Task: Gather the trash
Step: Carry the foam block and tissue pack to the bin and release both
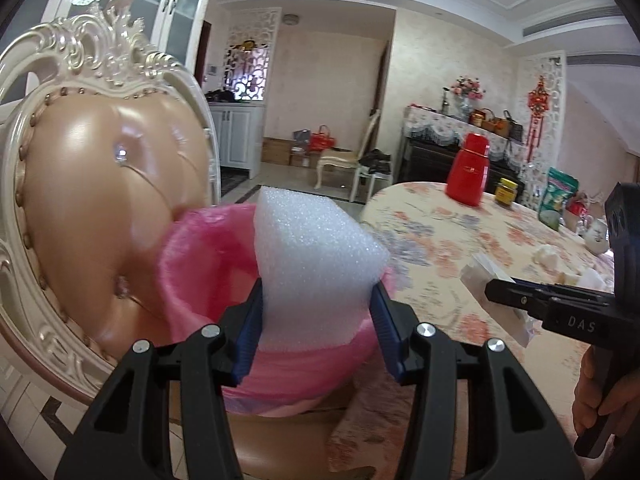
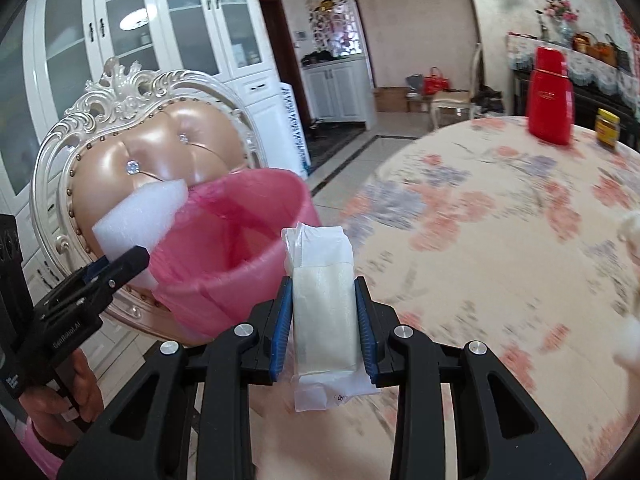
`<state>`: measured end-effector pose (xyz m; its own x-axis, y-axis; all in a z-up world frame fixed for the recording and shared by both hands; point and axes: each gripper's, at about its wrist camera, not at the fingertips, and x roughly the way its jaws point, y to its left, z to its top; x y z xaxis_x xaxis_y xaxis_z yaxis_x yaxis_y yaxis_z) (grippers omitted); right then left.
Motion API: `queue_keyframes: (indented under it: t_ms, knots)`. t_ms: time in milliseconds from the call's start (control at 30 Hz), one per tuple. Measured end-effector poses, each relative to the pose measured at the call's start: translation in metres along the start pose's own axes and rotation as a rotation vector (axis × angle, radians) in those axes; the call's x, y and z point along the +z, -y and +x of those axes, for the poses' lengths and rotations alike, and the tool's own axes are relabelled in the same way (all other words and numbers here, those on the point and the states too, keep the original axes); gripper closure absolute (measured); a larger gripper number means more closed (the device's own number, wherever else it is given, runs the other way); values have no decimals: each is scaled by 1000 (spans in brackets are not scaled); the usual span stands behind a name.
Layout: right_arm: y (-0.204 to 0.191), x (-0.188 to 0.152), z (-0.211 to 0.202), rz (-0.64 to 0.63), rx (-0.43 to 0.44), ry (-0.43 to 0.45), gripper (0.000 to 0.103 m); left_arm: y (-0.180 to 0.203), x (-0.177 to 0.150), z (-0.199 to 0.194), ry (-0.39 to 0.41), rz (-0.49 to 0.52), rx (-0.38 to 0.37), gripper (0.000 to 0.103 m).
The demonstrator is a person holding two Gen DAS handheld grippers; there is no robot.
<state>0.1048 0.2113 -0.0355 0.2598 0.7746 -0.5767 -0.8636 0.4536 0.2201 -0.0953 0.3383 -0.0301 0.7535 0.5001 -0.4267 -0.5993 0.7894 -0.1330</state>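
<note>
Beside pink bin point(image 2: 240, 248): ornate chair point(image 2: 160, 140); floral table point(image 2: 500, 240); red flask point(image 2: 550, 96)

Pink-lined bin point(image 2: 240, 240) mouth is open and unobstructed from above, interior looks mostly free. Padded chair back point(image 2: 160, 148) stands right behind the bin, blocks the far side. Foam block point(image 2: 140, 220) in left gripper point(image 2: 120, 268) hangs over the bin's left rim. Floral table point(image 2: 500, 240) edge is just right of the bin; red thermos point(image 2: 550, 96) and jar point(image 2: 607, 128) sit well apart at the far side.
</note>
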Motion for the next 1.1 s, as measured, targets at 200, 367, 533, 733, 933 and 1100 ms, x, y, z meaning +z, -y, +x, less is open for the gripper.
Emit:
queue_keyframes:
  t_ms: [200, 367, 533, 733, 933, 1100]
  knots:
    - [-16, 18, 32, -11, 50, -27, 72, -21, 10, 17, -19, -18, 26, 54]
    - [-28, 31, 48, -30, 74, -27, 72, -25, 18, 29, -21, 7, 38, 53]
    - [-35, 50, 64, -43, 80, -19, 70, -31, 25, 47, -43, -5, 35, 53]
    - [-38, 68, 91, -27, 125, -26, 66, -46, 24, 68, -80, -48, 61, 53]
    - [-45, 69, 115, -40, 161, -45, 35, -59, 15, 79, -120, -70, 96, 44]
    - [-30, 64, 94, -3, 158, -12, 31, -69, 8, 61, -82, -138, 101, 29]
